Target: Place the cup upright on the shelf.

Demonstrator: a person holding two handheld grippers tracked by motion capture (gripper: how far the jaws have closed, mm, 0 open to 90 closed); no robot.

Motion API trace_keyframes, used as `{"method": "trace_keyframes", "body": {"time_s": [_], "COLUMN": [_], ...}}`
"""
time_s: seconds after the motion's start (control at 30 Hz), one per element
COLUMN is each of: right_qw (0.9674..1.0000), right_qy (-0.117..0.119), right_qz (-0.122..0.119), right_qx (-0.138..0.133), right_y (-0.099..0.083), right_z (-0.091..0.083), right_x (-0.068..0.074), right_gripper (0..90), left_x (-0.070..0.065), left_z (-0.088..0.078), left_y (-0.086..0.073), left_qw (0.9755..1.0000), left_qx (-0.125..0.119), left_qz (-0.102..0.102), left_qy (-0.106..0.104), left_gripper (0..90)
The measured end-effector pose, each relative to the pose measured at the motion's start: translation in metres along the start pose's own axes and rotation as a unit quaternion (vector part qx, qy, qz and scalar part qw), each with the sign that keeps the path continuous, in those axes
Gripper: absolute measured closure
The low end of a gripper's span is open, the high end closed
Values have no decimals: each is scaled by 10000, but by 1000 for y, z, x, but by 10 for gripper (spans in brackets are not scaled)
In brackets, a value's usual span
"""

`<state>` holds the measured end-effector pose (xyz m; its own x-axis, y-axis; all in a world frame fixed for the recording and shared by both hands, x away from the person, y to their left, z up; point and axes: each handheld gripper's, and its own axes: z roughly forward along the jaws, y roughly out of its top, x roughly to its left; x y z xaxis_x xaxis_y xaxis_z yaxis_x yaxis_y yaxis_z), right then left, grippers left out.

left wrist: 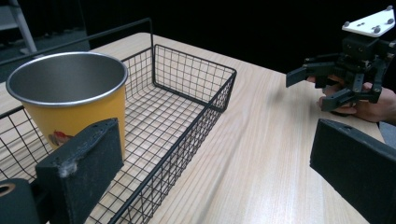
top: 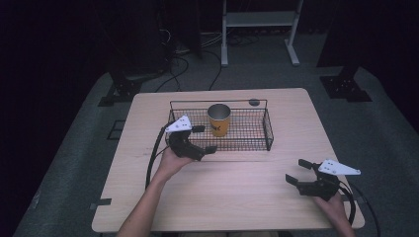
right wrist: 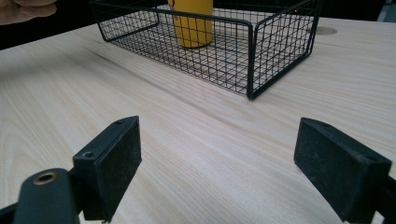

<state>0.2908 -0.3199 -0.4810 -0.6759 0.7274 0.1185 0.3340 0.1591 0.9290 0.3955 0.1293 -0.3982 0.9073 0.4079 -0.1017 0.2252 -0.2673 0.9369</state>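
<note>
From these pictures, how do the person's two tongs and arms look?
Both tongs, left and right, are black, angular frames with two flat rectangular jaws faced with dark, rough pads. Each carries a pale three-cornered plate on top with small dark screws, and a black cable loops away from it. A brass-coloured ring sits at the jaw base. The forearms are bare, with no sleeves in view.

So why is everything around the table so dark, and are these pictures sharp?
High view: light falls on the wooden table, the floor and background fade to black. Left gripper view: the yellow cup and wire basket look crisp, the near fingers loom large. Right gripper view: the tabletop is evenly lit, without glare.
</note>
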Motion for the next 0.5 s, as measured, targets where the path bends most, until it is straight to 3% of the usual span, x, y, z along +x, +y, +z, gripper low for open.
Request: {"method": "trace_keyframes", "body": {"time_s": [0.23, 0.37, 0.5], "right_qw": [10000, 10000, 10000], "right_qy": [9, 0, -6], "right_qz": [33, 44, 42], "right_qx": [-17, -11, -7], "right_y": [0, 0, 0], "right_z": [0, 0, 0], "right_x": [-1, -1, -1], "right_gripper": [140, 140, 139], "left_x": [-7, -9, -10], "left_z": [-4, -6, -9], "left_y": [-2, -6, -13], "left_qw": [10000, 10000, 10000], "left_qx": [-60, 12, -65], "left_qz": [57, 20, -22], "left_qy": [-32, -73, -36], "left_gripper": [15, 15, 16]}}
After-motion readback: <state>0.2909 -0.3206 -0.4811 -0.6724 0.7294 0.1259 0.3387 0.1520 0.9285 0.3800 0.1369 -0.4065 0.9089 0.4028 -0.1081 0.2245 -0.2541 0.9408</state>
